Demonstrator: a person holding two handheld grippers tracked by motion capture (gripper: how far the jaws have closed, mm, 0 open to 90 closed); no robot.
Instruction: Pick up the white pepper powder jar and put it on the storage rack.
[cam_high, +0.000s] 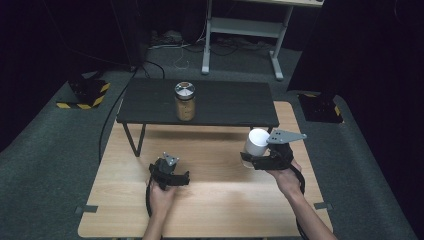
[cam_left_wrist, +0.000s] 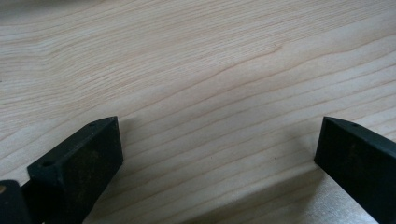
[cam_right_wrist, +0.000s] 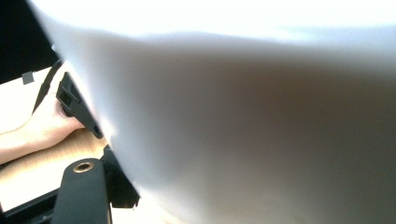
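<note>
High view: a white cup (cam_high: 257, 141) is pinched in the right gripper (cam_high: 250, 159), lifted above the right part of the pale wooden surface (cam_high: 215, 200).
Right gripper view: the cup's white wall (cam_right_wrist: 243, 126) presses close to the camera; the fingers clamp it.
Left gripper (cam_high: 169, 172): rests low over the surface, near its left middle.
Left gripper view: fingers (cam_left_wrist: 84, 163) spread wide, only bare wood grain between them.
Jar (cam_high: 185, 101): brown contents, shiny lid, standing on the dark low bench (cam_high: 225, 105) behind.
Writing: none readable on the cup or the jar.
</note>
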